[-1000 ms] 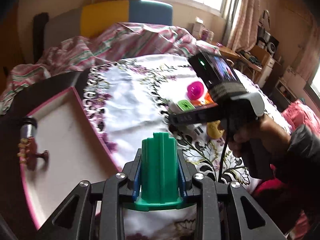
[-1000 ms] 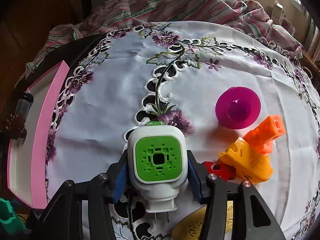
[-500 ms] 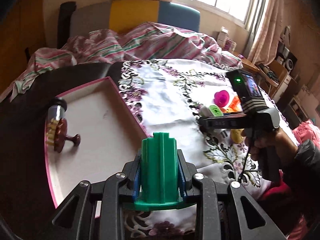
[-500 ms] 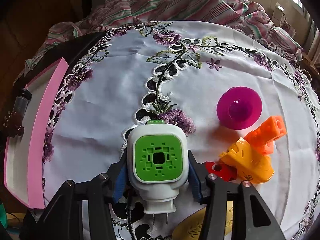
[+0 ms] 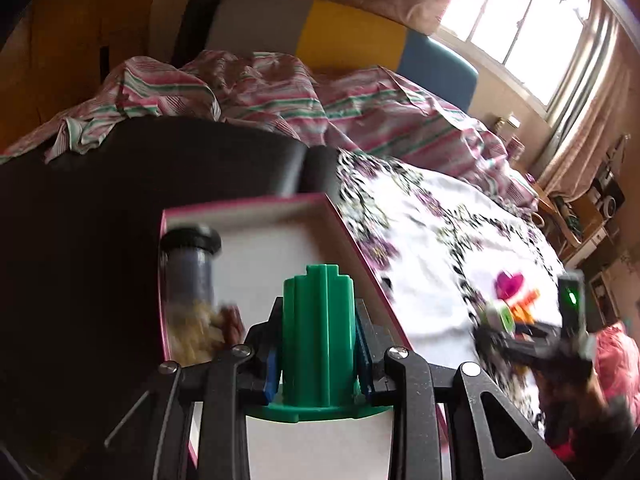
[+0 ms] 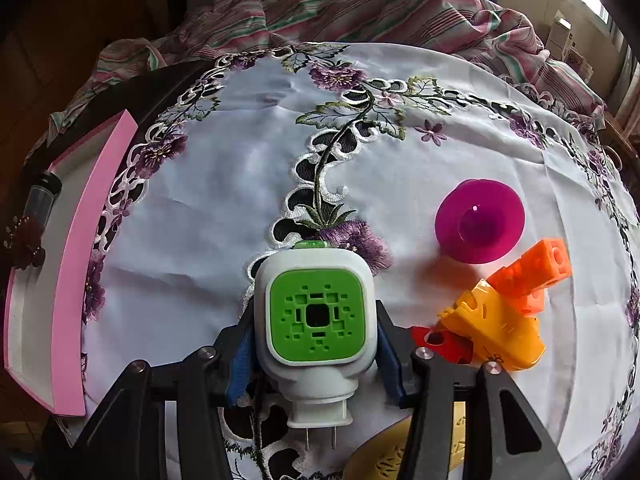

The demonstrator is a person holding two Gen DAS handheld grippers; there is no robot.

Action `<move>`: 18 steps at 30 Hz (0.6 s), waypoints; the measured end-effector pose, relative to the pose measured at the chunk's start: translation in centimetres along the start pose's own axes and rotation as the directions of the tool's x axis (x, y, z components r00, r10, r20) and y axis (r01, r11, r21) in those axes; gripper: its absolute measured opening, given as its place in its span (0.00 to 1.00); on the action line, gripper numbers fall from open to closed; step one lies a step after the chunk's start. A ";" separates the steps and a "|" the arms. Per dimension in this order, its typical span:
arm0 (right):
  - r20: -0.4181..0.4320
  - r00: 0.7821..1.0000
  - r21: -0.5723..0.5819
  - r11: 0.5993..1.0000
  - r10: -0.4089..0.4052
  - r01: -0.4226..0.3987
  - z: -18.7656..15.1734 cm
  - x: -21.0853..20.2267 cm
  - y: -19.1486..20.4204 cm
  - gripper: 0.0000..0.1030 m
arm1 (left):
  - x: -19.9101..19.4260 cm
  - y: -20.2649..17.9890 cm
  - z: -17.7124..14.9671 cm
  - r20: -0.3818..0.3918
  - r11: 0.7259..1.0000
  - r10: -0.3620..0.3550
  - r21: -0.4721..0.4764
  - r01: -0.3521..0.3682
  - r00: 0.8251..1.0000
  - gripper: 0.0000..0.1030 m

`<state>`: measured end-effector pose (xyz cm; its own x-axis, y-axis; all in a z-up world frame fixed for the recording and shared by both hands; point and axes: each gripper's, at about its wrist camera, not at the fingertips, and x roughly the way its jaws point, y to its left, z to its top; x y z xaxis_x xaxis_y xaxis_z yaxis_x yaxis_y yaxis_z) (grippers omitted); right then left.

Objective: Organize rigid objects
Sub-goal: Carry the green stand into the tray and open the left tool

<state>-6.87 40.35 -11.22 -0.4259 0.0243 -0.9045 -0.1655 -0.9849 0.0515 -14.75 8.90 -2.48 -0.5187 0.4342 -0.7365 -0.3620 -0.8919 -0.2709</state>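
Note:
My left gripper (image 5: 318, 356) is shut on a green ribbed plastic piece (image 5: 319, 332) and hangs over the white floor of the pink-rimmed tray (image 5: 280, 248). A clear vial with a black cap (image 5: 188, 264) lies at the tray's left side, blurred. My right gripper (image 6: 316, 348) is shut on a white plug-in device with a green square face (image 6: 316, 316), prongs pointing toward the camera, just above the embroidered white tablecloth (image 6: 224, 200). The right gripper shows far right in the left wrist view (image 5: 520, 340).
On the cloth to the right lie a magenta disc (image 6: 480, 222), an orange block (image 6: 532, 272), a yellow-orange piece (image 6: 496, 324) and a red piece (image 6: 436, 342). The tray (image 6: 72, 280) sits at the table's left edge. A striped blanket (image 6: 360, 4) is heaped behind.
My left gripper has swung left with the green piece, from above the cloth to above the tray. The right gripper with the plug-in device has stayed put.

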 end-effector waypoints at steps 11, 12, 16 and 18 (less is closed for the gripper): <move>0.000 1.000 -0.007 1.000 0.000 0.000 0.1 0.0 0.2 0.51 | 7.3 2.7 3.3 -0.119 0.997 0.061 -0.036 -0.066 0.991 0.29; 0.001 1.000 -0.007 1.000 -0.001 0.001 0.1 0.0 0.2 0.51 | 7.7 2.9 3.2 -0.128 0.997 0.071 -0.029 -0.075 0.989 0.29; 0.001 1.000 -0.005 1.000 0.002 -0.002 0.1 0.0 0.2 0.51 | 8.8 4.1 2.8 -0.164 0.993 0.097 -0.056 -0.108 0.982 0.31; 0.001 1.000 -0.003 1.000 0.003 -0.003 0.2 0.0 0.2 0.51 | 8.7 4.7 2.6 -0.163 0.992 0.085 -0.081 -0.099 0.983 0.35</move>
<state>-7.05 40.14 -11.14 -0.4275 0.0211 -0.9038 -0.1612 -0.9855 0.0533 -22.94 8.81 -8.55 -0.4145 0.3307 -0.8478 -0.2448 -0.9378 -0.2462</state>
